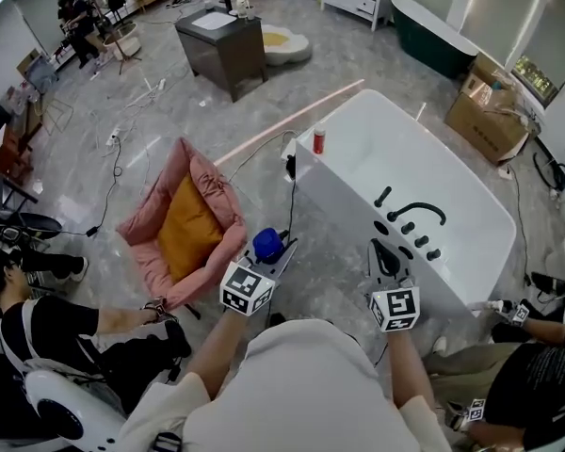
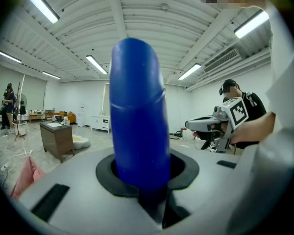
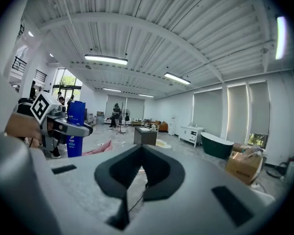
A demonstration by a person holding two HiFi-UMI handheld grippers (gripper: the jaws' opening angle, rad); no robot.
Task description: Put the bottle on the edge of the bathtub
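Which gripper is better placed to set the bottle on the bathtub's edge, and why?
Left. The left gripper clamps the blue bottle in its fingers, close to the bathtub. The right gripper is shut on nothing, though it hovers nearer the rim.

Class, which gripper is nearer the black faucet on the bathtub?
Right. The right gripper is close beside the faucet, at the near rim of the tub. The left gripper, shut on the bottle, is farther off, over the floor.

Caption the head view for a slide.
Left gripper holds a blue plastic bottle beside the white bathtub; empty right gripper hovers near its black faucet.
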